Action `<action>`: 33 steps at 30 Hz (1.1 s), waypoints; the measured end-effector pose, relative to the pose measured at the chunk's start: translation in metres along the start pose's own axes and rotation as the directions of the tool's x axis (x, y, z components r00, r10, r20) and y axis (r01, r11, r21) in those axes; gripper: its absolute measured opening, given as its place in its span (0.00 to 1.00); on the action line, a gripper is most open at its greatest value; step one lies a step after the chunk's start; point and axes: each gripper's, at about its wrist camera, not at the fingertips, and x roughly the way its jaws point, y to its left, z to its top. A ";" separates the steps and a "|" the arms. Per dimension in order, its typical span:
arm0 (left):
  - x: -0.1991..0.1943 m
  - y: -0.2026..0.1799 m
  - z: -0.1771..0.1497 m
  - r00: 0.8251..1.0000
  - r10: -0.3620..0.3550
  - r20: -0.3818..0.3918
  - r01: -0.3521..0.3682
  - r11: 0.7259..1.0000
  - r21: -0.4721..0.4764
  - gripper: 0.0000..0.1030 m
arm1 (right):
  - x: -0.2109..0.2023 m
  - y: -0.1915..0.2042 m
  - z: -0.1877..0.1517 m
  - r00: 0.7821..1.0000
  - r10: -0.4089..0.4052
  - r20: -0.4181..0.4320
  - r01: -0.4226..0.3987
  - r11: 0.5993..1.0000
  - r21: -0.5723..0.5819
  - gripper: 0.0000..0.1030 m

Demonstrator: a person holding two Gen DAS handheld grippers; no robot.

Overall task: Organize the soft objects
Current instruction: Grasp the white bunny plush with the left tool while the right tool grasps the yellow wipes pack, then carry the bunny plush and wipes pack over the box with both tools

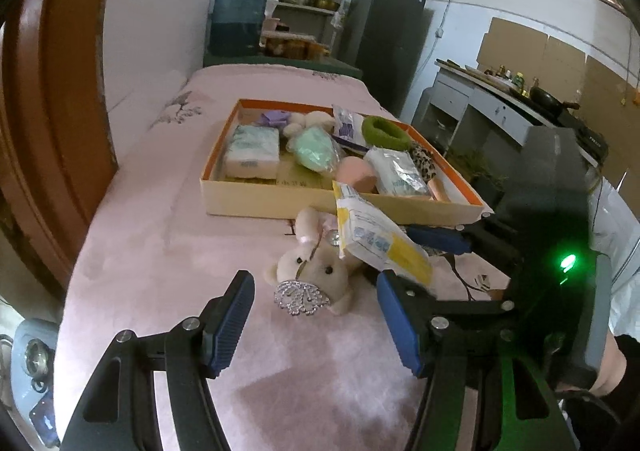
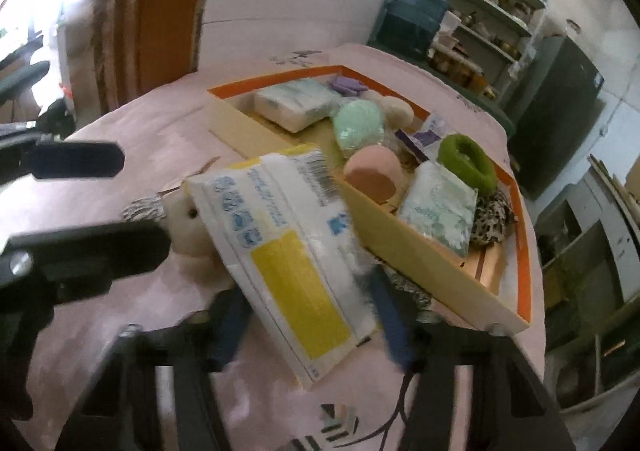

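pink bed (image 1: 160,251): box (image 1: 280,203), plush (image 1: 316,271)

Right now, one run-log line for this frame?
left gripper: open, over plush bear on bed | right gripper: shut on tissue pack, lifted beside box | bear not yet boxed

Two plush toys (image 1: 316,275), four tissue packs (image 1: 252,150).

A: Left wrist view?
B: Low over the pink bedspread (image 1: 168,251), facing the cardboard tray (image 1: 272,203) and far shelves.
A: Right wrist view?
B: Closer, angled from the right; both 2 views share the tray (image 2: 420,251).
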 end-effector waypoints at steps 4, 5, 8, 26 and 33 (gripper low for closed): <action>0.009 0.001 0.005 1.000 -0.023 -0.018 0.023 1.000 0.017 0.62 | -0.002 -0.018 -0.001 0.999 0.035 0.019 -0.037 0.996 0.086 0.33; 0.011 0.001 0.006 0.999 -0.024 -0.021 0.025 0.999 0.026 0.62 | -0.006 -0.025 -0.002 0.998 0.045 0.032 -0.049 0.992 0.120 0.32; 0.023 -0.001 0.012 0.999 -0.035 -0.042 0.037 0.998 0.051 0.62 | -0.016 -0.048 -0.008 0.996 0.066 0.057 -0.078 0.971 0.226 0.30; 0.057 0.008 0.013 0.992 -0.047 -0.117 0.049 0.999 0.010 0.43 | -0.035 -0.081 -0.027 0.979 0.177 0.101 -0.203 0.891 0.407 0.30; 0.037 0.008 0.011 0.997 -0.049 -0.059 0.045 0.997 -0.055 0.41 | -0.040 -0.081 -0.028 0.977 0.185 0.108 -0.213 0.885 0.414 0.29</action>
